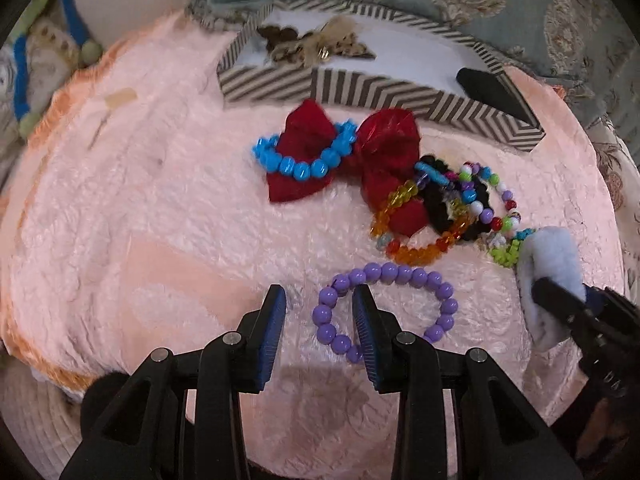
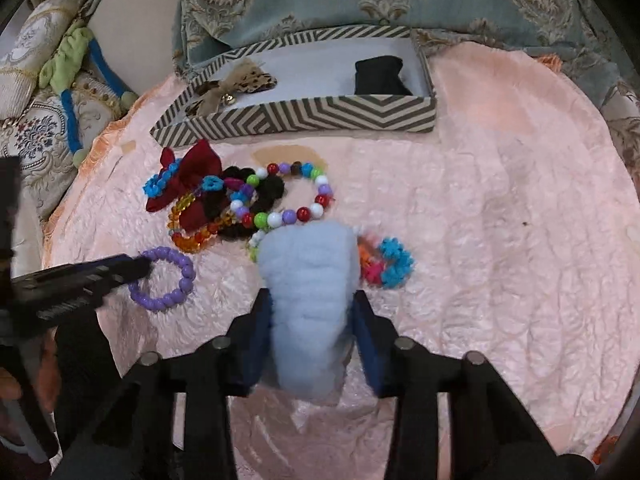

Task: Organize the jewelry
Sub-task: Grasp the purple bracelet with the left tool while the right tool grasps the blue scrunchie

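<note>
Notably, no brand, label or readable writing showed on any item in either view.

Left tool (image 1: 319, 312) was open, jaws well apart, low over the pink cloth (image 1: 140, 220). One finger sat inside the ring of the purple bead bracelet (image 1: 404, 274), the other outside its left side, so the bead strand lay between them; nothing was clamped. In the right wrist view the same bracelet (image 2: 176, 280) lay at the left, with that tool's tip touching its upper left beads.

Right tool (image 2: 312, 304) was closed on a pale blue fluffy piece (image 2: 308, 280), which filled the gap between the fingers and stuck out forward. In the left wrist view this piece (image 1: 552, 264) appeared at the right edge of the cloth.

Jewelry pile was near the cloth's middle: a blue bead bracelet (image 1: 304, 164) lying over a dark red bow (image 1: 344, 156), an orange bead bracelet (image 1: 420, 240), a black scrunchie (image 1: 448, 200) and a multicoloured bead bracelet (image 1: 492, 204), all touching or overlapping. A small turquoise and pink piece (image 2: 388, 264) lay just right of the fluffy piece.

Open room: the right half of the cloth (image 2: 520, 220) carried no items; in the left view, the cloth to the left of the pile was bare too.

Container: a striped box (image 2: 304, 116), open-topped, stood at the far edge of the cloth. Inside were a leopard-print bow (image 2: 236, 84) at the left end and a black pouch (image 2: 380, 72) at the right end, well apart, white floor between them.
</note>
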Motion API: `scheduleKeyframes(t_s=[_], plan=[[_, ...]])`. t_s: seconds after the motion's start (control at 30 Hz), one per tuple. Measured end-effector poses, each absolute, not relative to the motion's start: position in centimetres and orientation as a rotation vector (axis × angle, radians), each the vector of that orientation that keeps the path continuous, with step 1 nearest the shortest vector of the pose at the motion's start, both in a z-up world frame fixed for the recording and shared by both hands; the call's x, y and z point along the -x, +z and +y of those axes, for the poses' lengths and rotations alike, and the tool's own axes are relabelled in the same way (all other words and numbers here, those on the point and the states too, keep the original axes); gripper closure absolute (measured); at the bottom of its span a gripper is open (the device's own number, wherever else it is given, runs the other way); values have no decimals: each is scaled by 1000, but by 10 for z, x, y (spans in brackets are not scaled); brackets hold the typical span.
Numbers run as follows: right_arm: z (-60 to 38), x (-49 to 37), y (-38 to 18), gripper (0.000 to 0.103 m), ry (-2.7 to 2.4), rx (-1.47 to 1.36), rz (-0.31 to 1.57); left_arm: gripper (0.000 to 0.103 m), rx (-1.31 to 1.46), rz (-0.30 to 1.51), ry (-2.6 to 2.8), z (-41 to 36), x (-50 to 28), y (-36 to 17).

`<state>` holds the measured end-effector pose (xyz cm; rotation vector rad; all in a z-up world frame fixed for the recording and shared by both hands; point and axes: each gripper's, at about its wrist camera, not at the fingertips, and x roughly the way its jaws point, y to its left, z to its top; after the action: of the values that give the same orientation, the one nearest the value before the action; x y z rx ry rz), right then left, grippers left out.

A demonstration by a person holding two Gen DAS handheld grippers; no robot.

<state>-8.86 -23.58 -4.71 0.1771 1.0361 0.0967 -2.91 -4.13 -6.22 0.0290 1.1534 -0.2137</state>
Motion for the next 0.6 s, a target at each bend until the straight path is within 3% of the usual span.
scheduleKeyframes(t_s=[0.07, 0.6], plan=[[-237, 90, -42, 78, 108, -195, 1021, 103, 22, 1155, -251, -39, 29, -59], [-235, 77, 33, 78, 130, -164, 847, 103, 85, 979, -343, -40, 11, 34]])
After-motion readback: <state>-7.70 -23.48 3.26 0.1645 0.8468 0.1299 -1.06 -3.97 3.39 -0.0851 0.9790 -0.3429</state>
